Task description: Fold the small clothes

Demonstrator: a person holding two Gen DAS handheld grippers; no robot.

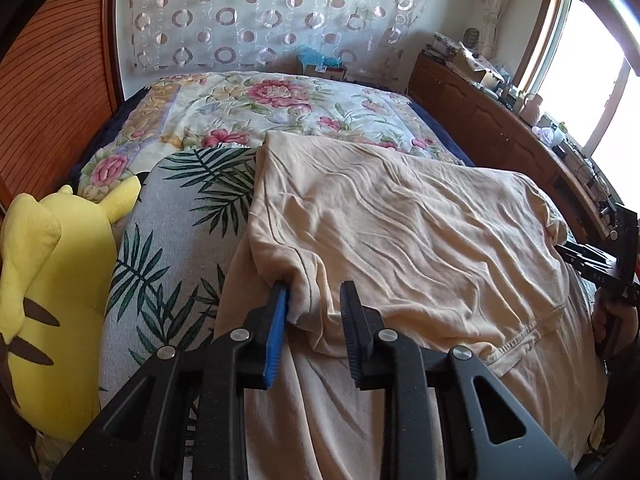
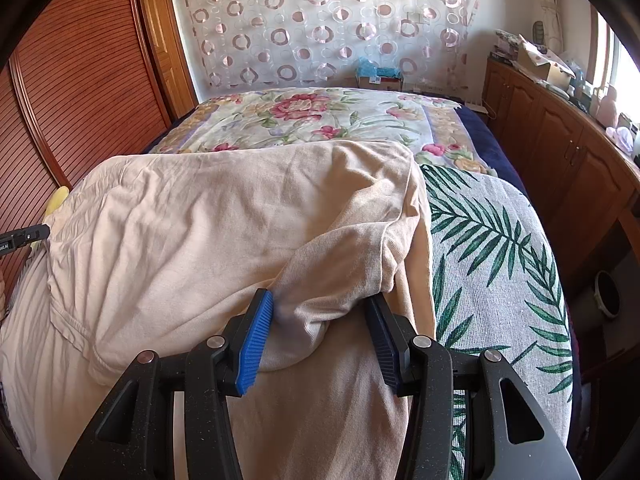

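Shirt (image 1: pixel 400 232) lying crosswise, both grippers pinching near corners.

A yellow plush toy (image 1: pixel 34 280) lies at nine o'clock in the left wrist view, beside a grey cover printed with green palm leaves (image 1: pixel 172 240). Toward twelve o'clock a floral quilt (image 1: pixel 272 108) spreads across the bed, and behind it hangs a sheer curtain patterned with rings (image 1: pixel 260 12). A wooden cabinet (image 2: pixel 560 136) cluttered on top runs along at two o'clock, and a slatted wooden door (image 2: pixel 68 80) stands at ten o'clock.
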